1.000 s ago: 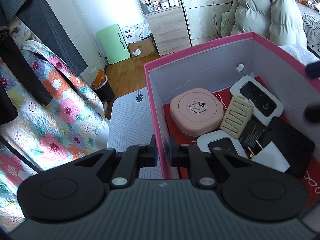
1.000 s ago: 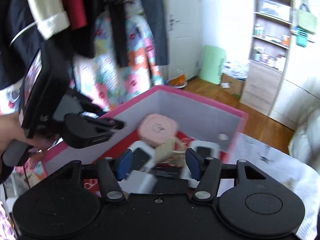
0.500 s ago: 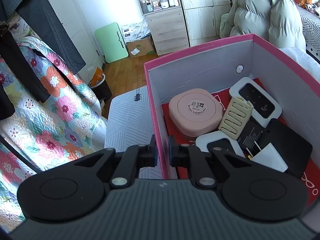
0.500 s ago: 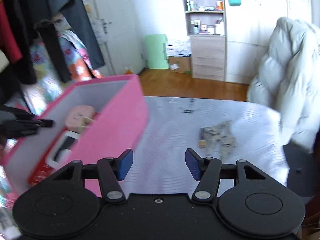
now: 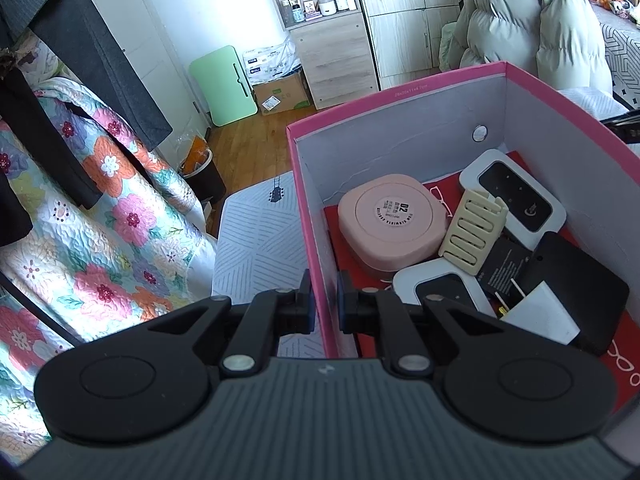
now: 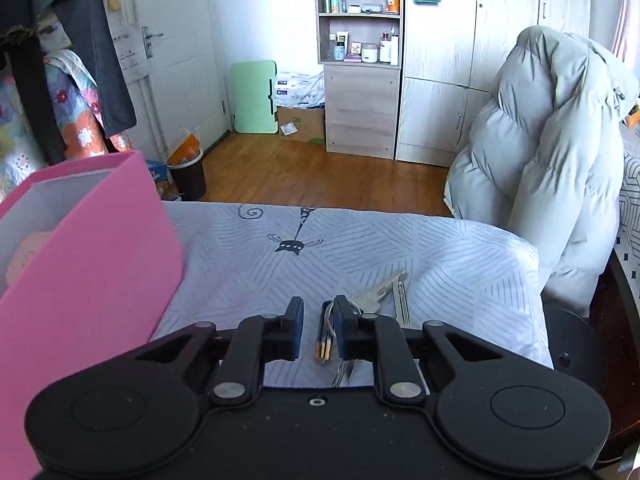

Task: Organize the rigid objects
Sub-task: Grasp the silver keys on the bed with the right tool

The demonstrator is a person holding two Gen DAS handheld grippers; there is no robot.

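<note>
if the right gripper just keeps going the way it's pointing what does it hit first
Most likely the bunch of keys lying on the striped bedsheet: part of it already sits between the closing jaws of the right gripper, near the right-hand pad.

Home bedroom. Bed [image 6: 360, 248] with patterned sheet; floral quilt [image 5: 80, 216] and clothes [image 5: 92, 40] hung at one side. Wood floor [image 6: 320, 172], wardrobe [image 6: 460, 60], shelf [image 6: 360, 12] of toiletries, puffer coat [image 6: 552, 152], door [image 6: 176, 60].
</note>
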